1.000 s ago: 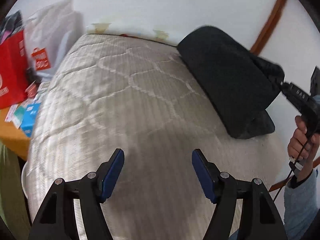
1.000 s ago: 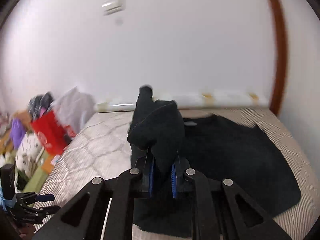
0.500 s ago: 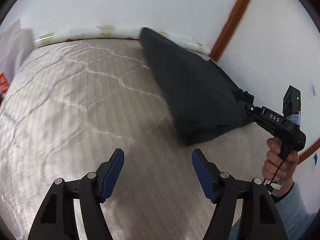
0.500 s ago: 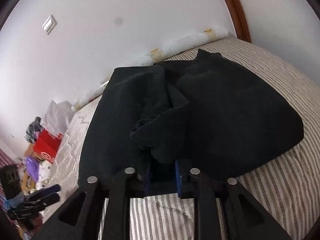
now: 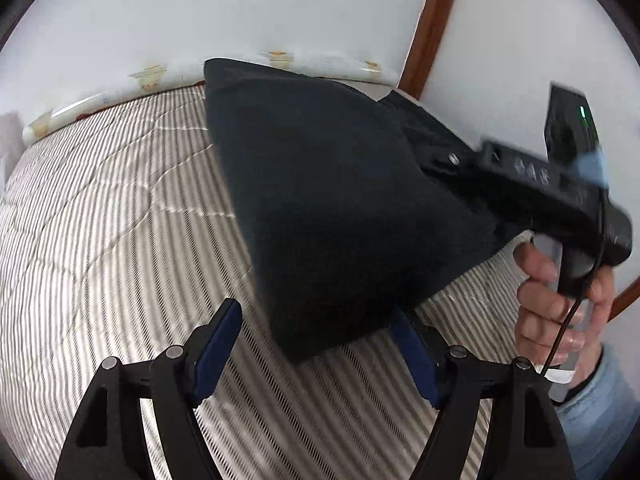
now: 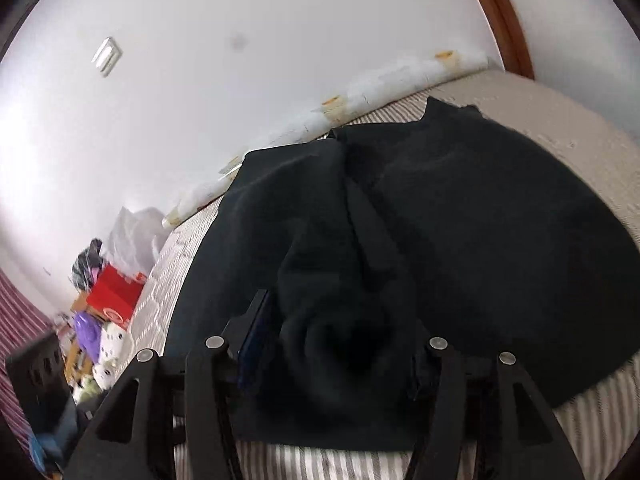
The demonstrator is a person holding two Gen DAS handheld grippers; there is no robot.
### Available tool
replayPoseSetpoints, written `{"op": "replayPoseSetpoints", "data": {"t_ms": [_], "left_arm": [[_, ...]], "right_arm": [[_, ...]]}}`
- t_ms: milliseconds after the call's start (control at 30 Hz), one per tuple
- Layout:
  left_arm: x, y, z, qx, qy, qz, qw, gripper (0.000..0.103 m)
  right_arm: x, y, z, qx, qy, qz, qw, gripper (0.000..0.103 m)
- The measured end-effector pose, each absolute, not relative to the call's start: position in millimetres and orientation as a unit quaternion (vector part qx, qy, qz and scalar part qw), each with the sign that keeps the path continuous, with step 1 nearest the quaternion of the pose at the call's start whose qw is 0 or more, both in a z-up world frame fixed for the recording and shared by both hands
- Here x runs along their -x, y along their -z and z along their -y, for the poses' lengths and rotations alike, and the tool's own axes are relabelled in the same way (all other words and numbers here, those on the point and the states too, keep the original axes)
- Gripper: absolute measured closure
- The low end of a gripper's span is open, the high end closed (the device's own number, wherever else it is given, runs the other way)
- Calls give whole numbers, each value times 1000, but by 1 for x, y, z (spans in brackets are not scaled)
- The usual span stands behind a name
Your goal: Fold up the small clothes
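Observation:
A black garment (image 5: 332, 208) lies spread on the striped mattress (image 5: 100, 240), reaching to the far wall. In the right wrist view the garment (image 6: 460, 216) fills the bed, with a bunched fold between the fingers. My right gripper (image 6: 336, 344) stands open, blue pads wide apart, with the fold loose between them. It also shows in the left wrist view (image 5: 460, 160), held by a hand at the garment's right edge. My left gripper (image 5: 316, 332) is open, low over the mattress, and the garment's near corner sits between its fingertips.
A white wall and a brown wooden frame (image 5: 428, 24) bound the bed at the back right. A white padded strip (image 6: 360, 96) runs along the wall. A red bag (image 6: 114, 292), plastic bags and toys are piled beside the bed at the left.
My right gripper has opened and let go of the fold of the garment. My left gripper has moved right, up to the garment's near corner.

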State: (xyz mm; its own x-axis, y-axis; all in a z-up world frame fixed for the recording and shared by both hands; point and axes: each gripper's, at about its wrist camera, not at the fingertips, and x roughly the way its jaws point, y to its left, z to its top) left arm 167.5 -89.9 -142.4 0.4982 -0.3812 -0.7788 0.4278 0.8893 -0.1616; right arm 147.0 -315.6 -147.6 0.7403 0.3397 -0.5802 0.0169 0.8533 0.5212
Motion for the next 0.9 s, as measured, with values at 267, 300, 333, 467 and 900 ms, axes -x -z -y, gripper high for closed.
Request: {"op": "replayPoseSetpoints", "data": {"t_ms": [267,300,333,467,900], "left_arm": [[-172,143,110,-46,208,-435,875,28],[-170,143,112,-52,211,-434,875,28],[-170,143,114,-54,213,-434,874,28],[-169,142,123,-61,218,-435,871,28],[-161,134,163,-88,214,-412,881,29]], "right_arm": [[-175,132,311,-198,-93,-353,910,88],[-172,127,315,-194,-100,-343,914,90],[-168,121,320,-187,-101,-330,920,90],[-135,92,362,-178,-62,-250,950,91],[-109,140,428,-175,38,-298,937,76]]}}
